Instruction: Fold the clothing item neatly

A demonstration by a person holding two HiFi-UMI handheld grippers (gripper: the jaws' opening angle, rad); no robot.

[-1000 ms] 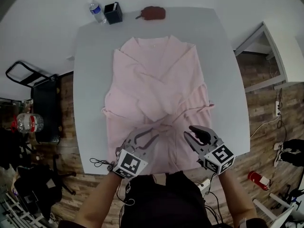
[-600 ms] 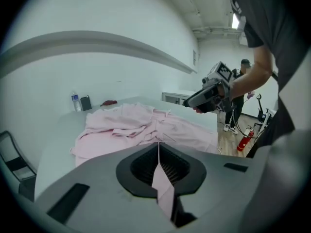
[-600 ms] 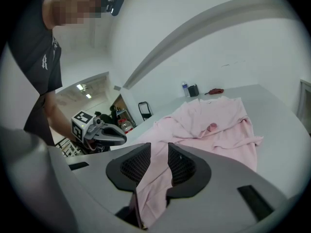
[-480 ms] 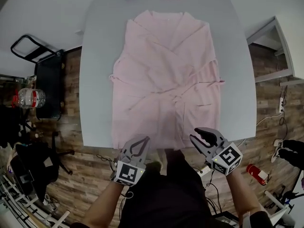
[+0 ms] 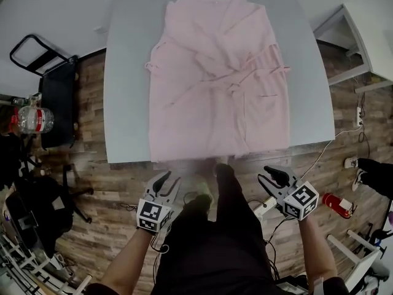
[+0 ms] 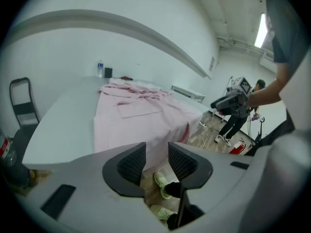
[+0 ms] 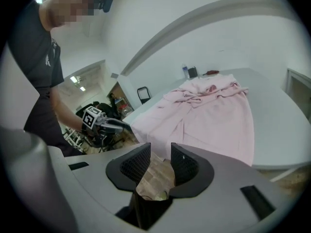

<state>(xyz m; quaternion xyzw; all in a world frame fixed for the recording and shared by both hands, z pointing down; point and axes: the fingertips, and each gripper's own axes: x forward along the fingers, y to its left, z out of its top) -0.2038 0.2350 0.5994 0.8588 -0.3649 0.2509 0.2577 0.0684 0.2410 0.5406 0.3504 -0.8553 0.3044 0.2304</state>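
both grippers empty, short of the robe's hem

the pink robe (image 5: 218, 85) lay spread flat on the grey worktop (image 5: 126, 103), collar far, hem at the near edge, belt (image 5: 255, 72) knotted at the waist. the left gripper (image 5: 167, 180), its jaws just opened partway, and the right gripper (image 5: 270, 176), jaws partly apart, each held nothing, both over the wood floor (image 5: 92, 183). judged risk: pinching only the top layer, or lifting unevenly, would skew the fold or drag the robe off. no brand or label was readable.
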